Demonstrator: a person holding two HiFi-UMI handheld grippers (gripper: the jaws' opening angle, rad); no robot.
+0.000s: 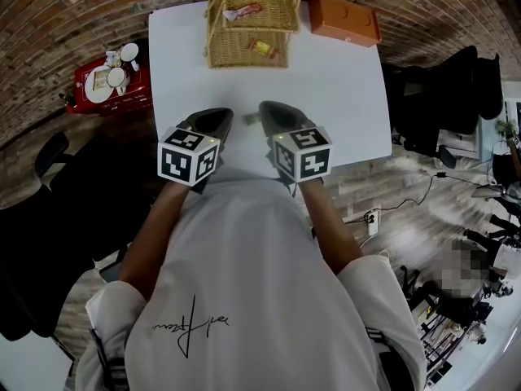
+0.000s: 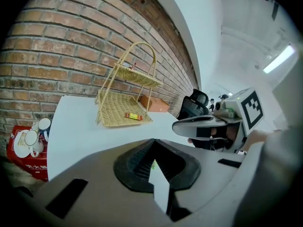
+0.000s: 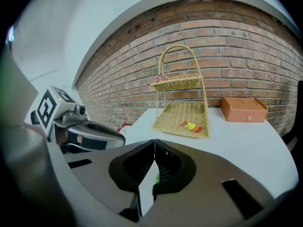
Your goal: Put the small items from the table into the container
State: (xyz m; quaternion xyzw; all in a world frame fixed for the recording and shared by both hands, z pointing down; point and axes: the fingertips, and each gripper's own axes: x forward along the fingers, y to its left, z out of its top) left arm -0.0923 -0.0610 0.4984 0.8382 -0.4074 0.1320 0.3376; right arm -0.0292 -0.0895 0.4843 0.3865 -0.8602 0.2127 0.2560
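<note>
Bright, even light fell on the white rectangular table top (image 1: 326, 88), which looked nearly washed out. A long ceiling strip light (image 2: 279, 58) glared at the upper right of the left gripper view. Only faint, soft shadow lay under the two-tier woven wicker basket (image 1: 248, 51). All three views bowed at their edges, bending the red brick wall (image 3: 227, 37), with dark corners. The wooden plank floor (image 1: 407, 190) smeared at the head view's right, and the close foreground of both gripper views was soft.

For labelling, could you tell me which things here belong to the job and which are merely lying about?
Job: two-tier wicker basket, red-and-white packet on its upper tier, orange packet on its lower tier, small green item.
Lying about: orange box, red crate of cups.
</note>
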